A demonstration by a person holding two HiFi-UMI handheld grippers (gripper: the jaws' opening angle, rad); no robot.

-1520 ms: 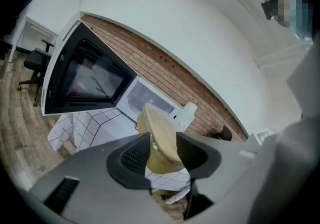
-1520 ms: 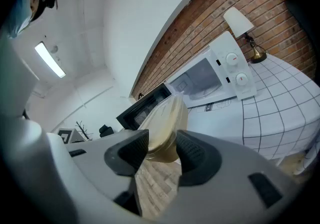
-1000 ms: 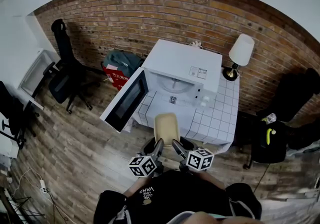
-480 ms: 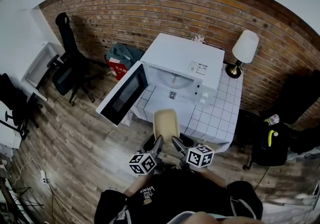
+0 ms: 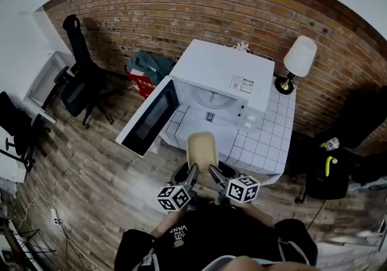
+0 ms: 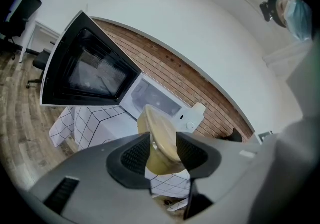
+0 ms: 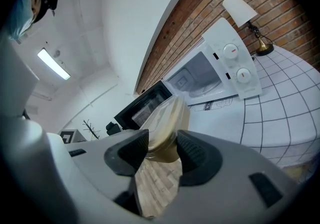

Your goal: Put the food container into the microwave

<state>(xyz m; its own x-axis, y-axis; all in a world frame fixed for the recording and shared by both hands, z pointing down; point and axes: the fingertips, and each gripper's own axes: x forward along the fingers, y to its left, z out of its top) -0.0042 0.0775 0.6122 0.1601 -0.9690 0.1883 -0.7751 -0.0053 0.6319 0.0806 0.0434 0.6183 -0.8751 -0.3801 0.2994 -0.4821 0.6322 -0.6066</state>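
The person stands at the near side of the table (image 5: 267,143), whose top is white with a grid of dark lines. They hold a beige food container (image 5: 201,150) out in front, in the air at the table's near edge. The left hand-held gripper (image 6: 162,150) has its jaws part-way apart and pressed onto the container's left side. The right hand-held gripper (image 7: 161,152) clamps the right side the same way, so the container hangs between the two. Beyond it, on the table, the white microwave (image 5: 227,79) stands with its door (image 5: 148,118) swung wide open to the left and its cavity facing the container. A lamp (image 5: 296,58) with a white shade stands at the table's far right corner, by the brick wall (image 5: 181,16). A black office chair (image 5: 81,85) stands on the wooden floor (image 5: 91,173) at the left.
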